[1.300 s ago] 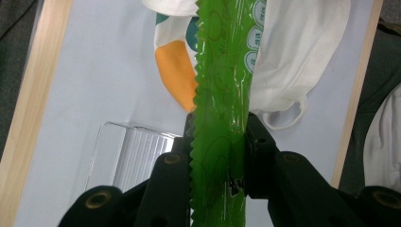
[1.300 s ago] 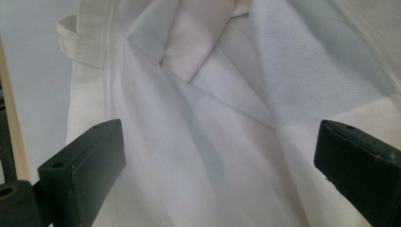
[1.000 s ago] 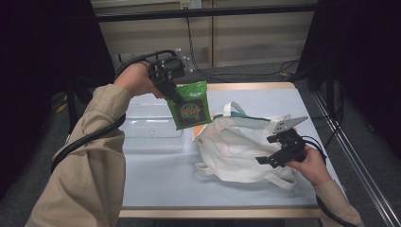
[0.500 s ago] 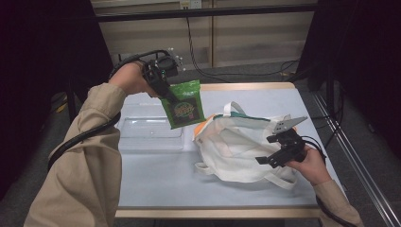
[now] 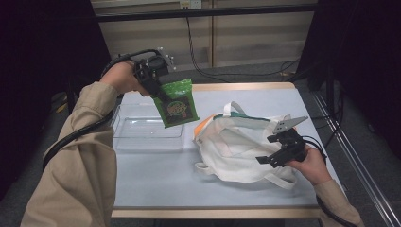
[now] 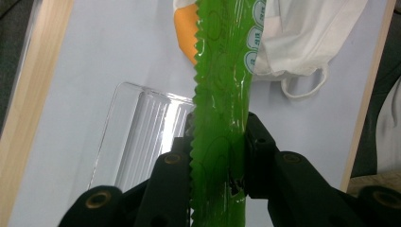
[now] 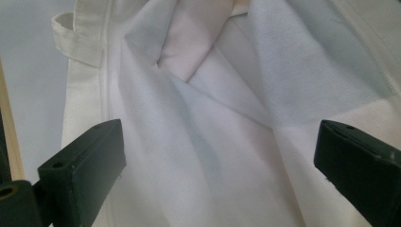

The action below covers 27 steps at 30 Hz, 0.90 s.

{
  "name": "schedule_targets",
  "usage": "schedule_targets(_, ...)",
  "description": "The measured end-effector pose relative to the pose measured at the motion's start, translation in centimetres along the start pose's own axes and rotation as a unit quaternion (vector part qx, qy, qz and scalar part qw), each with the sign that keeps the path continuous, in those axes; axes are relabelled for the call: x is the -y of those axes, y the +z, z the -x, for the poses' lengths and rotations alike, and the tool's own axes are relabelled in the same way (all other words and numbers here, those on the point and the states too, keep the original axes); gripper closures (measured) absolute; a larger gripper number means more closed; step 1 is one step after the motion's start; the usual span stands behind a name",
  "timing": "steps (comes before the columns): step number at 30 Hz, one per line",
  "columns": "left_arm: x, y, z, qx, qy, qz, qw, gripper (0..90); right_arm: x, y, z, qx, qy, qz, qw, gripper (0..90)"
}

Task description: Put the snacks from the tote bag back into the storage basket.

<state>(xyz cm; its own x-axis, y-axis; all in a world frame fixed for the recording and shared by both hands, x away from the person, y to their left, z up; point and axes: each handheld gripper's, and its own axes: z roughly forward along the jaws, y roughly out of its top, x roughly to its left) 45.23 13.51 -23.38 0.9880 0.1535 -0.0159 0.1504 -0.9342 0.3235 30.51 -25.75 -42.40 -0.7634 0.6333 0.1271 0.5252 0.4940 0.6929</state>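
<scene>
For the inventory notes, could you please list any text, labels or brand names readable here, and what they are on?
Green packet in the left gripper: round printed logo, too blurred to read.
Same packet's side, left gripper view: small white ovals with marks, too small to read.
White tote bag and clear tray: no text seen.

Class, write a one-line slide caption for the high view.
Left gripper lifts a green snack packet above a clear tray while the open right gripper rests over a white tote bag.
</scene>
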Motion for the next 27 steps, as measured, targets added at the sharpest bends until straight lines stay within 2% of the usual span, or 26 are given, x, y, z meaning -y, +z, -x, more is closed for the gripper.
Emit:
schedule_targets(4, 0.8, 0.0, -0.4, -0.001, -0.006, -0.007, 1.0, 75.6, 0.0, 0.1, -0.1, -0.002, 0.001, 0.0, 1.0, 1.9)
schedule_targets(6, 1.2, 0.2, -0.6, -0.007, -0.007, -0.001, 0.9999, 75.5, 0.0, 0.1, -0.1, -0.002, -0.001, -0.001, 1.0, 2.0)
schedule_targets(7, 1.4, 0.1, -0.8, -0.004, -0.004, -0.009, 0.9999, 75.4, 0.0, 0.1, -0.1, 0.002, -0.001, -0.003, 1.0, 2.0)
schedule_targets(8, 1.6, 0.3, -0.8, 0.0, -0.01, -0.006, 0.9999, 75.4, 0.0, 0.1, -0.1, -0.002, -0.001, -0.002, 1.0, 2.0)
schedule_targets(9, 1.8, 0.3, -0.9, -0.003, -0.003, -0.015, 0.9999, 75.5, 0.0, 0.0, -0.1, -0.002, -0.001, -0.001, 1.0, 2.0)
schedule_targets(11, 2.2, 0.4, -1.1, -0.005, 0.0, -0.018, 0.9998, 75.3, -0.1, 0.0, -0.1, 0.003, -0.002, -0.001, 1.0, 2.0)
schedule_targets(12, 2.3, 0.5, -1.0, -0.002, -0.007, -0.012, 0.9999, 75.4, -0.1, -0.1, -0.1, 0.002, -0.001, 0.0, 1.0, 2.1)
schedule_targets(13, 2.4, 0.5, -1.2, 0.0, 0.007, -0.022, 0.9997, 75.4, -0.1, -0.1, -0.1, 0.002, -0.002, 0.0, 1.0, 2.1)
schedule_targets(14, 2.6, 0.6, -1.1, -0.001, -0.001, -0.013, 0.9999, 75.4, -0.1, 0.0, -0.1, 0.002, -0.002, 0.0, 1.0, 2.1)
schedule_targets(15, 2.7, 0.6, -1.2, -0.001, 0.009, -0.021, 0.9997, 75.3, -0.1, 0.0, -0.1, 0.002, -0.002, -0.002, 1.0, 2.1)
schedule_targets(16, 2.8, 0.7, -1.2, 0.0, 0.002, -0.013, 0.9999, 75.3, -0.1, 0.0, -0.1, -0.003, 0.0, -0.001, 1.0, 2.1)
schedule_targets(18, 3.0, 0.7, -1.3, 0.0, 0.007, -0.014, 0.9999, 75.3, -0.1, 0.1, -0.1, -0.001, -0.003, -0.003, 1.0, 2.2)
schedule_targets(19, 3.2, 0.8, -1.3, 0.0, 0.003, -0.006, 1.0, 75.3, -0.1, 0.1, -0.1, -0.002, -0.003, -0.003, 1.0, 2.2)
schedule_targets(20, 3.2, 0.8, -1.5, -0.001, 0.011, -0.017, 0.9998, 75.3, -0.1, 0.1, -0.1, -0.002, -0.004, -0.002, 1.0, 2.2)
schedule_targets(21, 3.4, 0.8, -1.4, 0.0, 0.004, -0.012, 0.9999, 75.3, -0.1, 0.1, -0.1, 0.0, -0.003, -0.003, 1.0, 2.2)
schedule_targets(22, 3.5, 0.8, -1.6, 0.002, 0.009, -0.018, 0.9998, 75.2, -0.1, 0.1, -0.1, 0.0, -0.003, -0.002, 1.0, 2.2)
schedule_targets(23, 3.7, 1.0, -1.6, 0.004, 0.0, -0.014, 0.9999, 75.2, -0.1, 0.1, -0.1, -0.002, -0.003, -0.001, 1.0, 2.2)
schedule_targets(26, 4.2, 1.2, -1.7, 0.003, -0.003, -0.019, 0.9998, 75.2, -0.1, 0.2, 0.0, -0.001, -0.003, -0.004, 1.0, 2.2)
schedule_targets(27, 4.3, 1.2, -1.8, -0.001, 0.003, -0.027, 0.9996, 75.2, -0.1, 0.2, 0.0, 0.0, -0.002, -0.004, 1.0, 2.2)
